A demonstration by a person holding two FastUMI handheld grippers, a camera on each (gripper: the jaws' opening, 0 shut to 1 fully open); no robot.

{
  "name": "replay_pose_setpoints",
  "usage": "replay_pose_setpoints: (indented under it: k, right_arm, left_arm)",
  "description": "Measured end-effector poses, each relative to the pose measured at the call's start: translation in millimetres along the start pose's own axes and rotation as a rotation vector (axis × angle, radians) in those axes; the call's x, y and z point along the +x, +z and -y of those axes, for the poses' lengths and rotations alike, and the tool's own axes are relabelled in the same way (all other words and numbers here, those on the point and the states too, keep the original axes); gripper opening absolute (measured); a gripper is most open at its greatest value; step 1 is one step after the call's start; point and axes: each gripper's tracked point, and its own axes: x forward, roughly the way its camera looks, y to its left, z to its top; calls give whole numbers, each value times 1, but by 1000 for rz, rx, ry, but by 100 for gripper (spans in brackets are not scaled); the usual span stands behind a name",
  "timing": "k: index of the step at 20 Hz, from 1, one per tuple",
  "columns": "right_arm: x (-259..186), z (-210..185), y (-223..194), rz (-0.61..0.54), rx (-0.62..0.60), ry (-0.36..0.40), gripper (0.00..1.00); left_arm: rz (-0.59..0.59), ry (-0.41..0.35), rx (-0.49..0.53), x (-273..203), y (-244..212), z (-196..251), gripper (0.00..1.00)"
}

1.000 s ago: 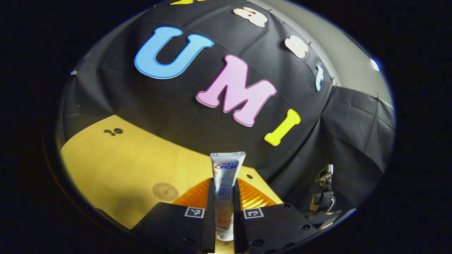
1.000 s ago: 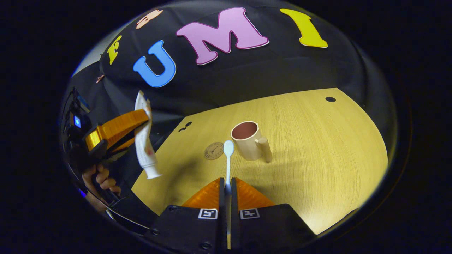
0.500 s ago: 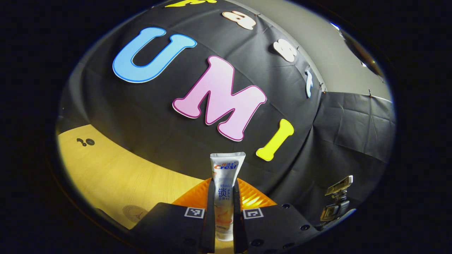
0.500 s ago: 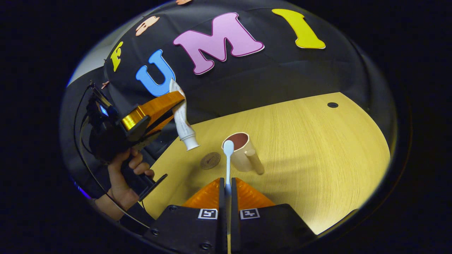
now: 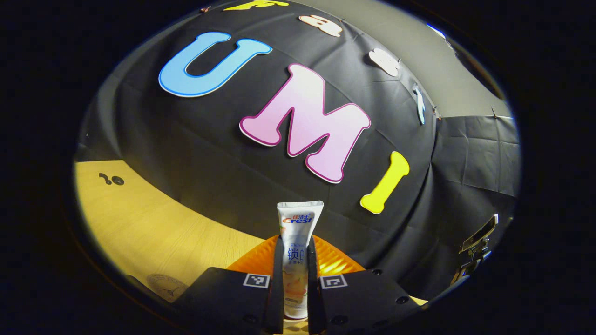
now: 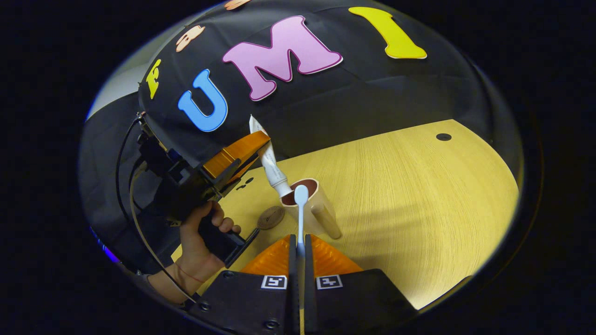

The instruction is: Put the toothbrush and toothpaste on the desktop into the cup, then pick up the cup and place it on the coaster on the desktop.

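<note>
- Toothpaste stands clamped between both fingers of the left gripper in the left gripper view, crimped end up and away from the camera, cap end low between the fingers.
- In the right gripper view the same tube hangs tilted from the left gripper, cap end down, with the cap right at the left part of the cup's rim; whether it touches the rim cannot be told.
- A hand grips the handle of that left gripper at the left of the right gripper view.
- The right gripper has its fingers pressed together on the handle of the toothbrush, which points away from the camera; its head overlaps the near rim of the cup in the picture.
- The cup stands upright on the desk, mouth open, dark reddish inside, its handle toward the near right.
- The coaster, a round brown disc, lies flat on the desk just left of the cup, apart from it; in the left gripper view it sits at the near left edge of the desk.
- A small dark hole marks the desk far to the right, and a pair of dark marks sits at the far left of the desk in the left gripper view.
</note>
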Motion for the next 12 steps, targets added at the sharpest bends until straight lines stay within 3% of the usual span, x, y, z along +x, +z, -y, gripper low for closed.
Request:
replay_pose_setpoints:
  k: [12]
  right_arm:
    - [13, 23, 10, 18, 35, 2, 8]
  left_arm:
    - [-123, 37, 94, 5, -64, -12, 30]
